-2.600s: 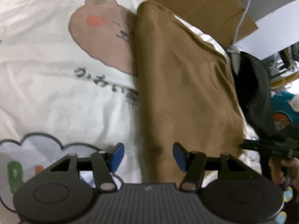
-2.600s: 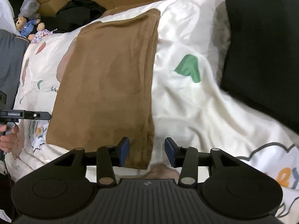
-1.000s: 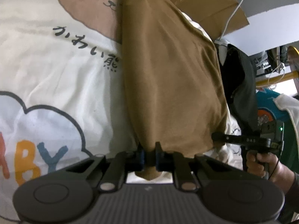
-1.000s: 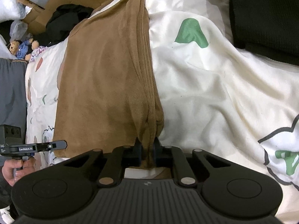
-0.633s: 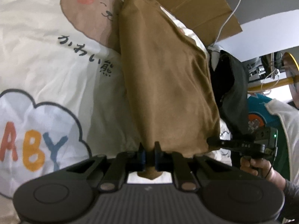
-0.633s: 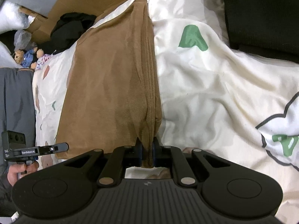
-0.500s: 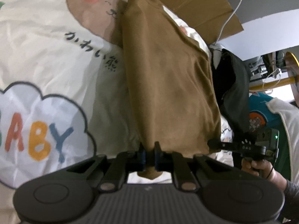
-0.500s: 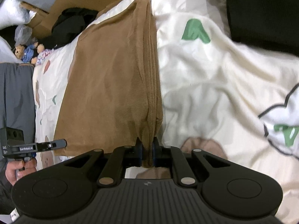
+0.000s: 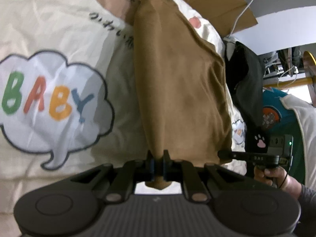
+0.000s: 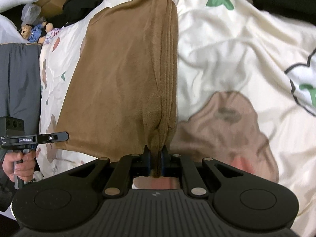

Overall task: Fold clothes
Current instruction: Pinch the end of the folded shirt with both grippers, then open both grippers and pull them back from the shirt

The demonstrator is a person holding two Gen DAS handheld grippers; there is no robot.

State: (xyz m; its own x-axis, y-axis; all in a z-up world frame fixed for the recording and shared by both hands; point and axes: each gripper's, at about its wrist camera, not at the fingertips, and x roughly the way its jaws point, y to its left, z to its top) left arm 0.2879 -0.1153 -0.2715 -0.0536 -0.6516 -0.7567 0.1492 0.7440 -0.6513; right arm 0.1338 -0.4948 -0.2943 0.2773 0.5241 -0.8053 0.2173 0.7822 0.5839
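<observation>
On the printed bedsheet (image 9: 49, 29) your brown garment (image 9: 177, 83) lies stretched away from both cameras, folded lengthwise into a long strip, with its near end lifted off the sheet. Your left gripper (image 9: 157, 165) is clamped on the near left corner of that garment; the blue pads are pressed tight with a tuft of brown cloth poking out below them. Your right gripper (image 10: 156, 165) is clamped the same way on the near right corner, where the stacked folded edges bunch into the jaws. Both grippers tilt steeply down toward the bed.

From the left wrist view, your right hand (image 9: 276, 177) shows at the lower right, fist closed round the handle, dark sleeve at the wrist (the tool's finger bar reaches to the garment's corner). From the right wrist view, your left hand (image 10: 17, 164) sits at the lower left, gripping its handle upright, its finger bar pointing at the garment's left edge.

The garment's far end rests on the sheet near a flattened cardboard box (image 9: 217, 2). A black piece of clothing (image 9: 244, 79) lies beside the garment's right edge in the left view. Small teddy bears (image 10: 33, 31) sit off the bed at the far left in the right view. A "BABY" cloud print (image 9: 49, 102) shows on the sheet, left of the garment.
</observation>
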